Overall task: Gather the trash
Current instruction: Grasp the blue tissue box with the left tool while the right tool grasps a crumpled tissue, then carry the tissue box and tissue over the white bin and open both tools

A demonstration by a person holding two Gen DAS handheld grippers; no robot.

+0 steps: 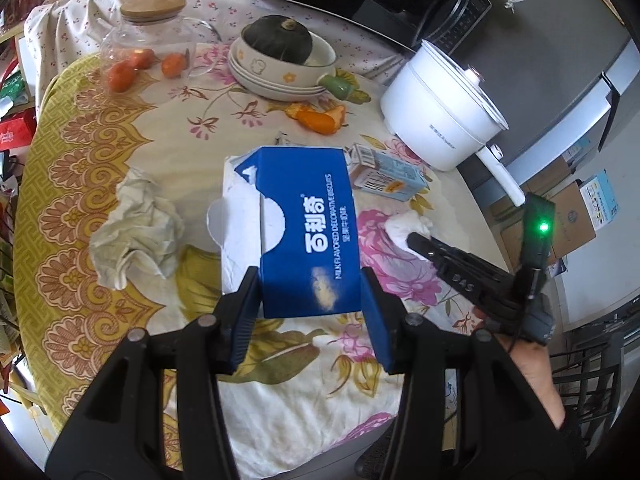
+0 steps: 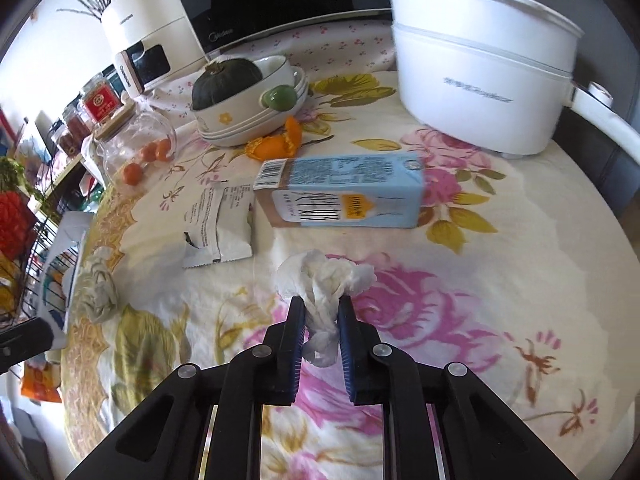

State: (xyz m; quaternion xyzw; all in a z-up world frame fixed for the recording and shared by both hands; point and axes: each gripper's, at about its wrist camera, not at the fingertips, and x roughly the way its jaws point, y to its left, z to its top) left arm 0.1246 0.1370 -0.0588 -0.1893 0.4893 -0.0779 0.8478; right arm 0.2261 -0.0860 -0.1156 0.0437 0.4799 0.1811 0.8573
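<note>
Right wrist: tool (image 2: 322, 312) hides tissue's (image 2: 326, 280) base.

I am looking at a round table (image 2: 540, 264) wearing a floral cloth (image 1: 132, 120) with yellow border, daylight falling bright across it. A black microwave (image 1: 372, 4) is sitting behind, beside a grey cabinet (image 1: 560, 68). Cardboard boxes (image 1: 560, 216) are standing on the floor; a cluttered wire rack (image 2: 28, 248) is flanking the table.

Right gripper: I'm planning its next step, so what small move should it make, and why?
Probably lift straight up. The right gripper is shut on the white tissue, whose far end seems to rest on the tablecloth; the left gripper already holds the blue box.
</note>
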